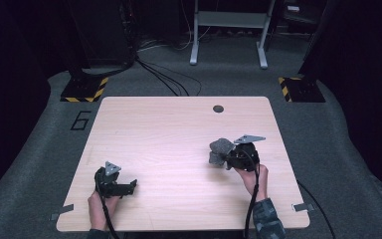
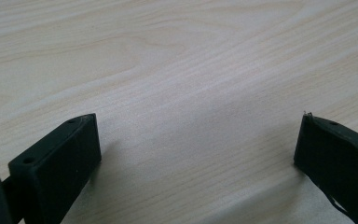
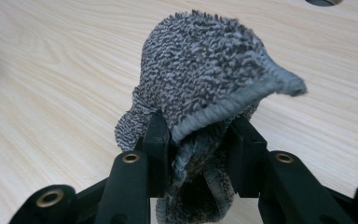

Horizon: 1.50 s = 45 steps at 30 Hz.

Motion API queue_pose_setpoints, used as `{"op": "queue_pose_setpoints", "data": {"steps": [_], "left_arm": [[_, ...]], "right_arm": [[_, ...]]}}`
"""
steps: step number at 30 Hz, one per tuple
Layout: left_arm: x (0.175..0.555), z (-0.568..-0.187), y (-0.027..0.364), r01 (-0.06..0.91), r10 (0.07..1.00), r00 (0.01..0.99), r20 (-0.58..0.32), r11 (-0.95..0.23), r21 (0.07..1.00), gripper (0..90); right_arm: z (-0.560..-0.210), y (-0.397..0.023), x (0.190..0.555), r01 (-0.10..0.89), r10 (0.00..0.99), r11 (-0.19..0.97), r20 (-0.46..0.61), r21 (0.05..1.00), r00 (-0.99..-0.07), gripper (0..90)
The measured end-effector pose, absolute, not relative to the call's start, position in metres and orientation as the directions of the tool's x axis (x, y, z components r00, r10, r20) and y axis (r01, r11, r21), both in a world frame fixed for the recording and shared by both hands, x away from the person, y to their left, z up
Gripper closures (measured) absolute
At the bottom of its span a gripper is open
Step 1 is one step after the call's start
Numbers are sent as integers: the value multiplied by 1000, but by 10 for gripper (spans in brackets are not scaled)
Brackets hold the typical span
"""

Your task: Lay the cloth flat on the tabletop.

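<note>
A grey knitted cloth (image 3: 205,70) is bunched up and pinched between the two black jaws of my right gripper (image 3: 198,140), which is shut on it. In the high view the cloth (image 1: 220,149) hangs at the front of the right gripper (image 1: 229,158), a little above the right half of the wooden table (image 1: 179,129). My left gripper (image 1: 129,186) rests low over the table's near left part. Its jaws stand wide apart with nothing between them, as the left gripper view (image 2: 198,149) shows over bare wood.
A small dark round hole (image 1: 218,108) sits near the table's far edge. Beyond the table are grey carpet, black cables, a metal frame (image 1: 229,30) and two yellow-and-black striped bases (image 1: 84,89). A person's hands and sleeves come in from the bottom.
</note>
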<state>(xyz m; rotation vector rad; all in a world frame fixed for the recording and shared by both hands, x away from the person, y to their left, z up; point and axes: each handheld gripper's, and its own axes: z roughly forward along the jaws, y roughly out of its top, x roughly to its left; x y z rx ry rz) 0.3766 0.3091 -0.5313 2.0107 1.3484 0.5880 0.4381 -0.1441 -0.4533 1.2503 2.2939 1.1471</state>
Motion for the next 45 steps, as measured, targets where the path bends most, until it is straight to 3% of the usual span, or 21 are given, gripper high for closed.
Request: {"op": "queue_pose_setpoints", "data": {"steps": [14, 35, 37, 42, 45], "left_arm": [[377, -531, 309, 642, 927, 374, 15, -270, 718, 3], [377, -532, 309, 640, 931, 365, 10, -259, 723, 3], [376, -532, 308, 645, 934, 357, 9, -254, 721, 2], [376, -531, 306, 656, 941, 339, 6, -241, 716, 1], [375, -528, 305, 678, 942, 335, -2, -239, 695, 1]], "right_arm": [[-453, -109, 417, 553, 747, 361, 123, 751, -654, 639], [-491, -44, 388, 535, 660, 503, 98, 679, -745, 623], [-490, -45, 388, 534, 662, 502, 96, 680, -743, 573], [-487, -51, 386, 537, 671, 490, 97, 686, -736, 305], [-483, -59, 383, 528, 669, 470, 103, 707, -736, 237]]}}
